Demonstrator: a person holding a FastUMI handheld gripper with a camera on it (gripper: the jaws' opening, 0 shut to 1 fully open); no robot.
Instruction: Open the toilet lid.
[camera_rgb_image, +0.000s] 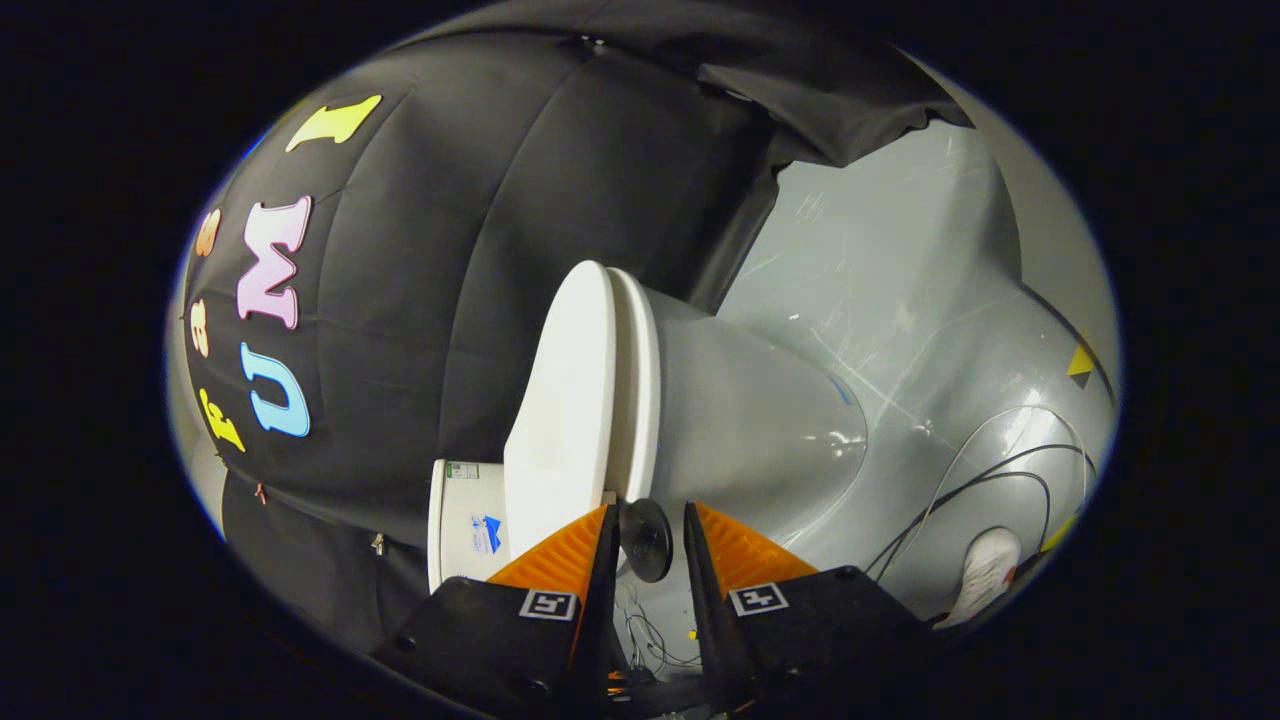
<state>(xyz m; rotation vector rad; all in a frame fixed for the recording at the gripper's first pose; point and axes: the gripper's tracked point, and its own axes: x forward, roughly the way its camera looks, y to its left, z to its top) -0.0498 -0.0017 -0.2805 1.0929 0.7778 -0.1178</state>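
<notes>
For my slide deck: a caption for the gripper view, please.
Gripper fingers open just short of the closed toilet lid.

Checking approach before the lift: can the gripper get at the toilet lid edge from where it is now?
Probably yes. The gripper is open, its fingers just short of the toilet lid, which lies shut on the seat. A dark round knob sits between the fingers; nothing else blocks the lid's edge.
</notes>
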